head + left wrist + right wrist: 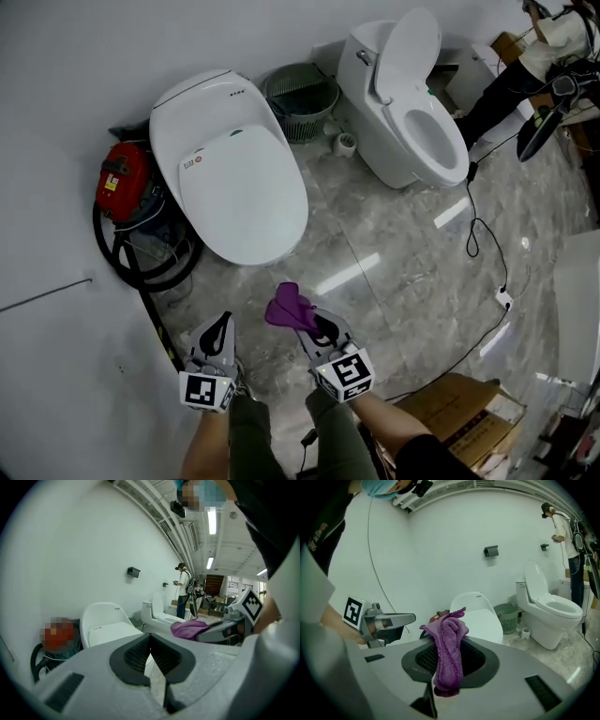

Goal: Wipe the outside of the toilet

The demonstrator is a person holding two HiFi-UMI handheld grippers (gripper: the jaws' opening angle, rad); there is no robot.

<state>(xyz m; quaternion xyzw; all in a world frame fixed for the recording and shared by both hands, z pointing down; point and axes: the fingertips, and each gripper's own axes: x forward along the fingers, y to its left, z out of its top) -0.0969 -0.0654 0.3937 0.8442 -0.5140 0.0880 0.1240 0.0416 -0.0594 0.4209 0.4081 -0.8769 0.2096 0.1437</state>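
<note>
Grey marble floor and a plain white wall, that's the setting. Far left, a red machine (122,180) sits against the wall with its black hose (141,272) looped on the tiles. Just beside it is the closed-lid toilet (234,178), shell bare, nothing touching it.

Down near the person's legs, the left gripper (220,323) hangs with its tongs pressed together on nothing at all. Next to it, the right gripper (317,323) is pinching a purple cloth (288,307), bunched up and sticking out past the tips, pointed toward that nearer toilet but well short of it.

Moving right: a green basket (302,101) against the wall, then a second toilet (412,112) with its lid raised, and another person (525,66) standing in the far corner. A cardboard box (459,403) sits at lower right.

So where are we? Cloth in hand, and that's all, I'd say. No wiping looks begun; the cloth is clear of both toilets. Which toilet is meant I can't tell, though the closed one is closest. All the wiping of the outside is left.
</note>
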